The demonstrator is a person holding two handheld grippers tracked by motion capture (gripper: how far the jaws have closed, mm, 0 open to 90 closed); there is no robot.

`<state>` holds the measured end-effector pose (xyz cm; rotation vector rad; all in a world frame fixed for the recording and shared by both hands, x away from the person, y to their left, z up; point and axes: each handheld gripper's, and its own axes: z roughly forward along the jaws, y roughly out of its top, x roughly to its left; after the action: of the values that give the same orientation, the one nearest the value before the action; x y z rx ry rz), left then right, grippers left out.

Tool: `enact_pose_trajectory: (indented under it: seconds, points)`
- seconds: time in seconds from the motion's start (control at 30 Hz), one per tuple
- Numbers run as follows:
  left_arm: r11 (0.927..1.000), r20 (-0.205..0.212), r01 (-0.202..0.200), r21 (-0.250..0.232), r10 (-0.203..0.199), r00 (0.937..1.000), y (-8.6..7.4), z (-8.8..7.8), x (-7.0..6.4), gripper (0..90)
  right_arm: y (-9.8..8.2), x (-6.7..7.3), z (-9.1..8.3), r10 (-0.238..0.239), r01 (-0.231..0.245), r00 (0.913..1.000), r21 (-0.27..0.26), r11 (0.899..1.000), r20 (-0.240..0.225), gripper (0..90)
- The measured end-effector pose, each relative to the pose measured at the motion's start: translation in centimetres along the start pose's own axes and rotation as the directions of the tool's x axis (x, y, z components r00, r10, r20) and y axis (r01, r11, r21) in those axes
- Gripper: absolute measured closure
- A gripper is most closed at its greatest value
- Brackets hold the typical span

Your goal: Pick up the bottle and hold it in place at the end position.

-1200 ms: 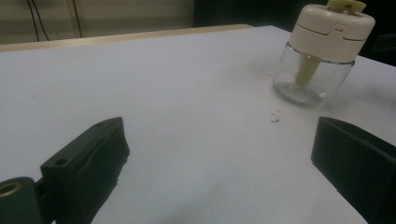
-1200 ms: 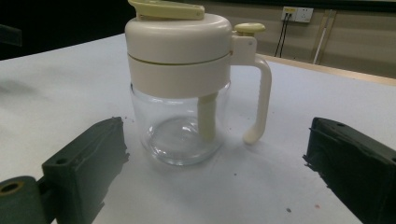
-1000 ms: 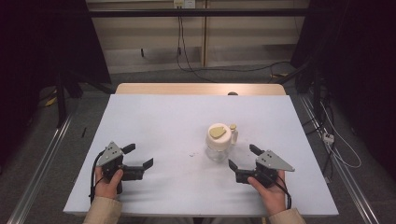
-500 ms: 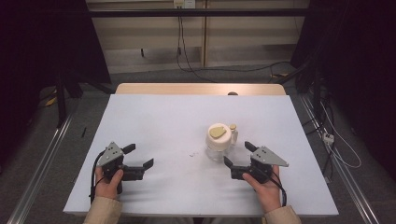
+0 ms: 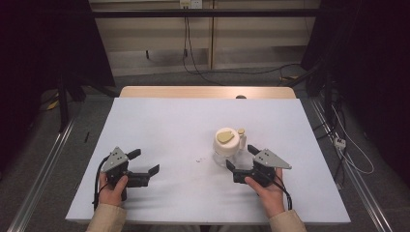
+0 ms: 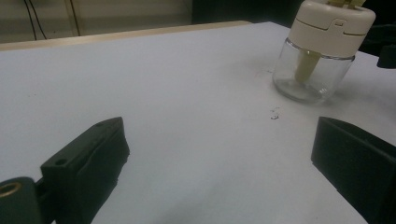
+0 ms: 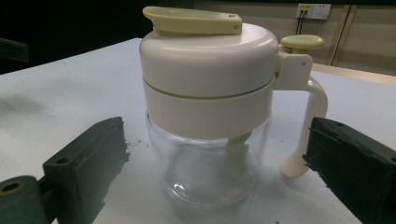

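Here, each line takes one part of the scene.

Jar: a clear glass jar with a cream plastic lid and side handle (image 5: 227,146) stands upright on the white table (image 5: 169,125), right of centre; it also shows in the right gripper view (image 7: 210,116) and, farther off, in the left gripper view (image 6: 322,51).
Lid detail: a flat yellow-green tab (image 7: 192,19) lies on top of the lid, and a small yellow-green round knob (image 7: 301,42) sits above the handle.
Inside the jar: a pale stem (image 7: 237,151) hangs down behind the glass.
Right gripper: the right gripper (image 5: 243,159) is held low just in front of the jar, on the person's side, with its jaws apart; in its own view (image 7: 215,163) the jar stands between the two black jaws, the handle close to the jaw on that view's right, and I cannot tell whether either jaw touches it.
Left gripper: the left gripper (image 5: 144,162) sits near the table's front left, well apart from the jar, jaws spread wide with bare table between them (image 6: 215,158).
Hands: the person's right hand (image 5: 267,191) and left hand (image 5: 112,189) grip the tools from below.
Marks: a few small dark specks (image 5: 199,159) lie on the table just left of the jar.
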<state>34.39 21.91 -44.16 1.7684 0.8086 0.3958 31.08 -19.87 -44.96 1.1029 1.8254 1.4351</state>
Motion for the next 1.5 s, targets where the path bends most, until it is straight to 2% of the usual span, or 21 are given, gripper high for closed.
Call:
enact_pose_trajectory:
  seconds: [0.17,0.4,0.57,0.93,1.2,1.5]
  points:
    - [1.0000,0.001,-0.001,-0.001,0.001,1.0000,0.0,0.0,0.0,3.2,0.1,0.0,0.3,0.017,-0.017,0.9998,-0.002,1.000,0.005,4.8]
    - [1.0000,0.001,0.004,-0.003,-0.004,1.0000,0.0,0.0,0.0,3.2,0.2,0.0,0.8,0.014,-0.014,0.9999,-0.005,1.000,0.009,4.8]
    - [0.9999,0.000,0.004,-0.012,-0.004,1.0000,0.1,-0.1,-0.1,3.2,0.4,0.2,1.1,0.034,-0.034,0.9994,-0.012,0.999,0.005,5.4]
    - [0.9999,0.001,0.001,-0.013,-0.001,1.0000,0.1,-0.1,-0.1,3.2,1.0,0.6,2.0,0.028,-0.028,0.9996,-0.017,0.999,0.002,5.4]
    - [1.0000,-0.002,0.003,-0.009,-0.003,1.0000,0.1,-0.1,-0.1,3.2,1.0,0.8,2.6,0.033,-0.033,0.9994,0.001,0.999,0.001,5.6]
    - [1.0000,-0.001,0.003,-0.007,-0.003,1.0000,0.1,0.0,-0.1,3.2,0.9,0.8,3.5,0.047,-0.047,0.9986,0.019,0.999,0.023,5.0]
